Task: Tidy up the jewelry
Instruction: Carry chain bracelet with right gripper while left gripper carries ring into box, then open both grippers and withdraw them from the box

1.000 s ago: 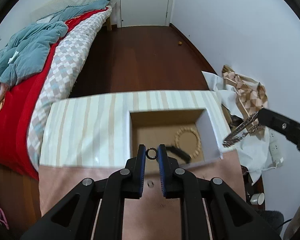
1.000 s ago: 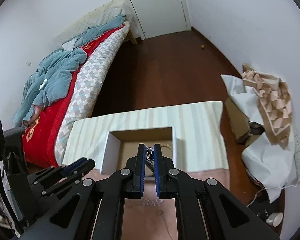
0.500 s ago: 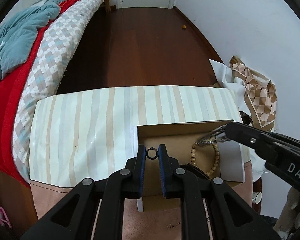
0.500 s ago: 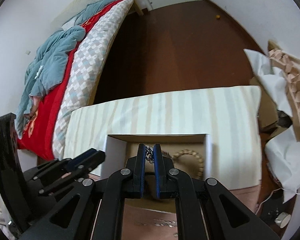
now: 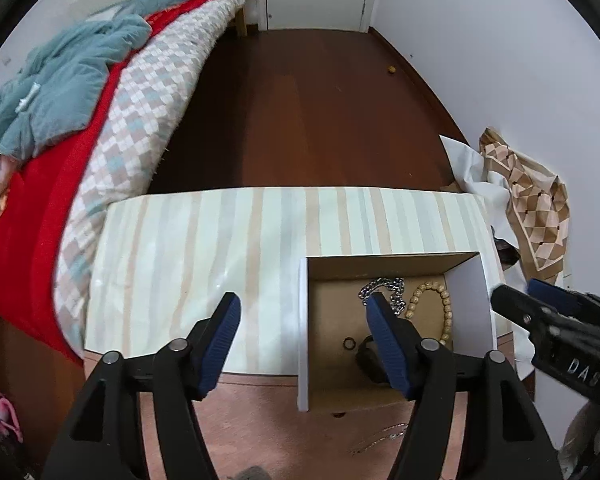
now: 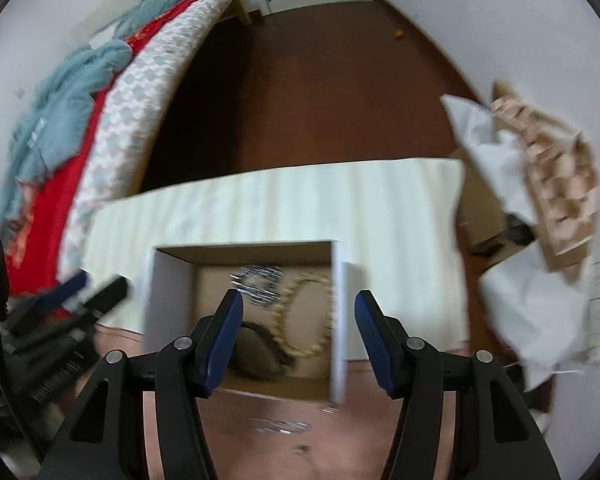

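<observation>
Left wrist view: both grippers, left (image 5: pixel 300 316) and right (image 6: pixel 298 314), hover with fingers wide and empty above the box (image 5: pixel 303 320), where the small ring (image 5: pixel 348 343) lies at 6 o'clock from the limp, slippery silver chain (image 5: pixel 382 286), best pinched at a bunched loop.

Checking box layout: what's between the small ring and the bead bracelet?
In the left wrist view, a dark band lies between the small ring and the bead bracelet.
</observation>
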Motion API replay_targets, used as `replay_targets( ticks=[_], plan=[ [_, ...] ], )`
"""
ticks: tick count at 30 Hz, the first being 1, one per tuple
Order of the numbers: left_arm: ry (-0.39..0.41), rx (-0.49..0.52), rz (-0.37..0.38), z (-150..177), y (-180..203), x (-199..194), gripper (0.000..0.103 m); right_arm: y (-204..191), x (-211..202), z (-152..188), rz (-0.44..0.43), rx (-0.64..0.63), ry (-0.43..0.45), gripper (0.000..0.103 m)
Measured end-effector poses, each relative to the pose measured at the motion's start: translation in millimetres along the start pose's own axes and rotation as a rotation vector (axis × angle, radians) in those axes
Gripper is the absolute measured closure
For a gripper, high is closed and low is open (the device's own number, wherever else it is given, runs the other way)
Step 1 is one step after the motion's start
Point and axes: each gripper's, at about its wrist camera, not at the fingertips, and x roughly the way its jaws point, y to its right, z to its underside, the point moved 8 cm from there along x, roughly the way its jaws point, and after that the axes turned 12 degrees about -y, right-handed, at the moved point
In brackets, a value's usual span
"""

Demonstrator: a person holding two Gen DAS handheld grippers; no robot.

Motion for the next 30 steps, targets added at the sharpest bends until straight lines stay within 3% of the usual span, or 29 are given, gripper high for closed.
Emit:
replay_targets(
  ticks=[2, 4, 8, 17, 30],
  plan=[
    [0.023, -0.002, -0.032, 6.3, -3.4, -4.9, 0.023, 5.7, -3.7, 9.1, 0.081, -0.011, 0.018, 0.022],
    [0.029, -0.002, -0.062, 12.8, -6.0, -5.7, 0.009, 8.2, -2.8, 23.1, 0.139, -0.021, 0.022, 0.018],
    [0.013, -0.014, -0.097, 31.5, -13.0, -0.3, 0.006, 10.2, 6.7, 42.6, 0.169, -0.032, 0.003, 0.005],
    [0.038, -0.042, -0.119, 58.0, -19.3, -15.4, 0.003, 5.3, -6.5, 66.5, 0.201, -0.02, 0.055, 0.0],
    [0.147, -0.03, -0.112, 89.5, -19.9, -82.1, 0.003, -12.1, -74.6, 103.0, 0.191, -0.028, 0.177, 0.0]
  ],
)
